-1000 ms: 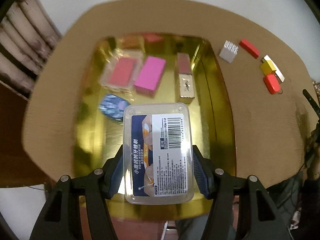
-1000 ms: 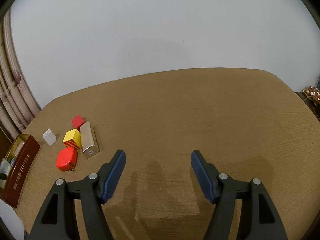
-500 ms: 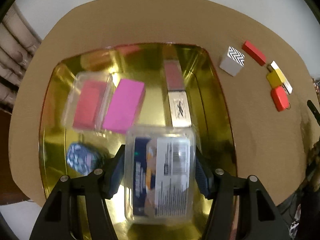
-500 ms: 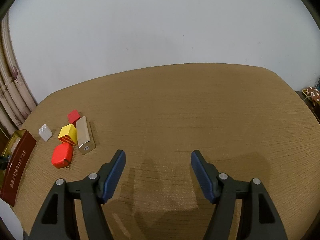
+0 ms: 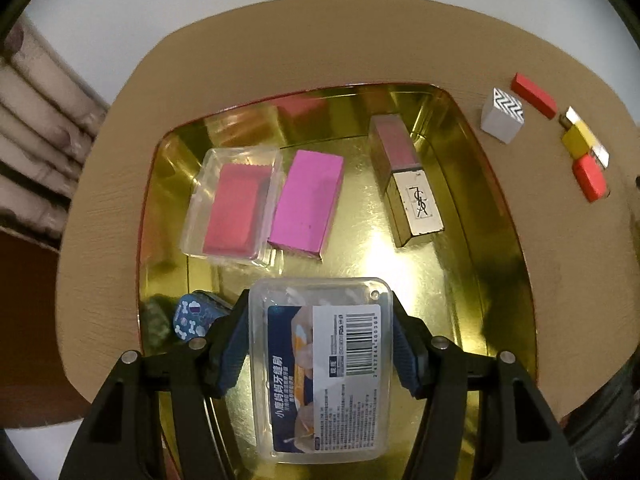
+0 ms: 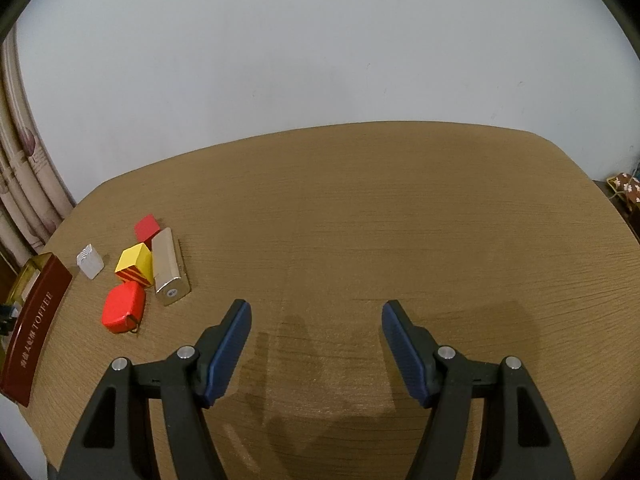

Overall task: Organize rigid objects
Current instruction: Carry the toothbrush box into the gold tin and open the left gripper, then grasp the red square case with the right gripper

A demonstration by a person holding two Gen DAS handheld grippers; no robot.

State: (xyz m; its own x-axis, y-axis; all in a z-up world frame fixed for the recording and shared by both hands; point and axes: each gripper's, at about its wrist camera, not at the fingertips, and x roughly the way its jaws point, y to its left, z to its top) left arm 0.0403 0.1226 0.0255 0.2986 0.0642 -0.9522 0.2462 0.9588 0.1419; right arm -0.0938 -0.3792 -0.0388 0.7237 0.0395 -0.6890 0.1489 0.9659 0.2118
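My left gripper (image 5: pixel 320 332) is shut on a clear plastic floss-pick box (image 5: pixel 322 368) with a blue label and barcode, held over the near part of a gold tin tray (image 5: pixel 492 240). In the tray lie a clear case with a pink block (image 5: pixel 232 208), a magenta box (image 5: pixel 308 204), a gold lipstick box (image 5: pixel 408 184) and a blue patterned tin (image 5: pixel 192 318). My right gripper (image 6: pixel 316 334) is open and empty above bare table. Left of it lie a red block (image 6: pixel 122 312), a yellow striped block (image 6: pixel 134 268), a beige box (image 6: pixel 168 266), a small red block (image 6: pixel 146 228) and a white block (image 6: pixel 90 260).
The tray's dark red side (image 6: pixel 30 332) shows at the left edge of the right wrist view. The loose blocks also show right of the tray in the left wrist view (image 5: pixel 584 148). Curtains (image 5: pixel 36 140) hang at the left. The wooden table (image 6: pixel 400 220) ends at a white wall.
My left gripper has carried the floss-pick box forward and lower over the tray. My right gripper has shifted a little, so the loose blocks appear slightly further right.
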